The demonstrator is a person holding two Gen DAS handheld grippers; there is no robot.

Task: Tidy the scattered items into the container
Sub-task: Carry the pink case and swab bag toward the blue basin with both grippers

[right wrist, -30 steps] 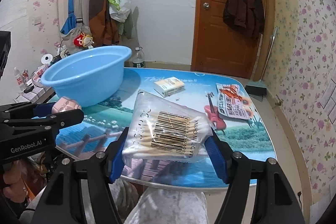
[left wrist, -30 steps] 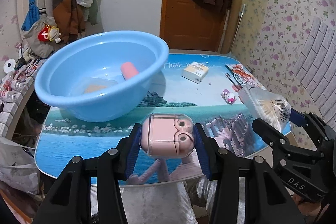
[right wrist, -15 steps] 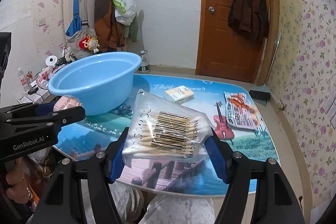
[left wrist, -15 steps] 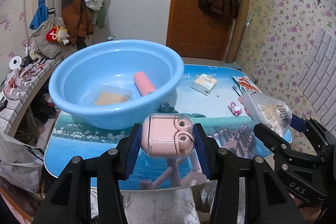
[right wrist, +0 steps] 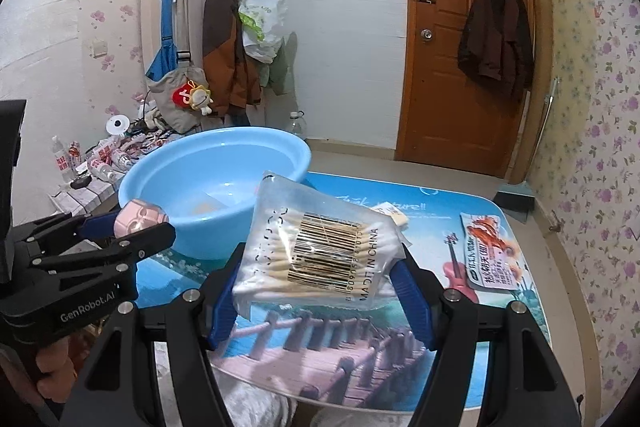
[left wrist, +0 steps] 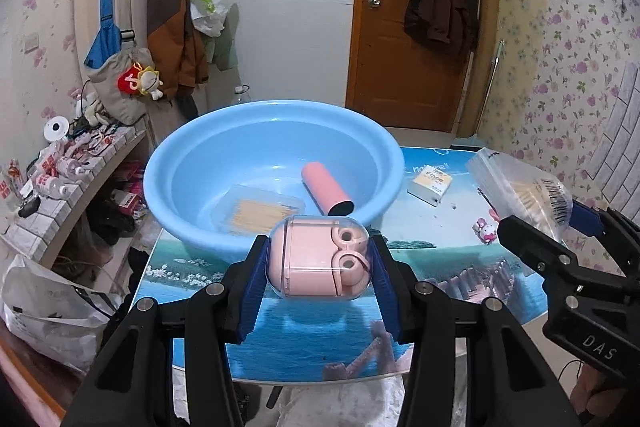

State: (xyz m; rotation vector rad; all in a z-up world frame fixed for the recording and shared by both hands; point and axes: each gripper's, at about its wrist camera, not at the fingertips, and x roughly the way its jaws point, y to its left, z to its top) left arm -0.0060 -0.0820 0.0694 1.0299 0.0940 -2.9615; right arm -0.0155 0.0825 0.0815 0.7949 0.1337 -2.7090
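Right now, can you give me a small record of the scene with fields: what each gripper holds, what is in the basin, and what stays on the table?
left gripper: shut on pink case, held above the near table edge
right gripper: shut on cotton swab bag, held above the table
basin: blue, on the table; holds a pink roll and a clear box of sticks
table: still has a small yellow box, a small pink toy, a printed packet
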